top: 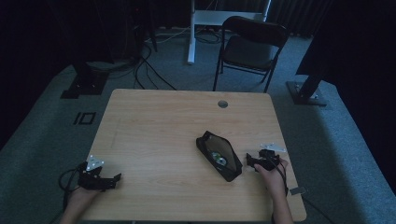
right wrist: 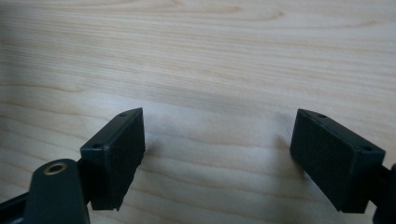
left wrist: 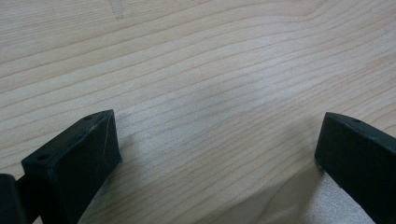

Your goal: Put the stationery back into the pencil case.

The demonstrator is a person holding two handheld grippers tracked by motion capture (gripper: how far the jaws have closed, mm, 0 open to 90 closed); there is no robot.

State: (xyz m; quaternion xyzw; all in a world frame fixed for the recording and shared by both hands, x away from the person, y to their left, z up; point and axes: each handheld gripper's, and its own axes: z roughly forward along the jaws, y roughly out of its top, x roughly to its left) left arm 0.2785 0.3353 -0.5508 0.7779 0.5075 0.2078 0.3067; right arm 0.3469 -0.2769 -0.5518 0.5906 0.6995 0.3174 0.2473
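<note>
A black zip pouch (top: 218, 155) lies open on the wooden table (top: 159, 130), right of centre, with a round shiny object (top: 218, 159) inside it. My right gripper (top: 252, 162) rests on the table just right of the pouch, held by a hand (top: 273, 177); in the right gripper view its jaws stand wide apart (right wrist: 217, 149) over bare wood. My left gripper (top: 114, 179) sits near the front left corner, far from the pouch. In the left gripper view it is open (left wrist: 219, 144), with nothing between the jaws.
A round cable hole (top: 222, 103) sits near the table's far edge. A black folding chair (top: 250, 46) stands behind the table. A small grey tag (top: 298, 191) lies near the front right corner. Stand bases (top: 84, 84) and cables lie on the carpet.
</note>
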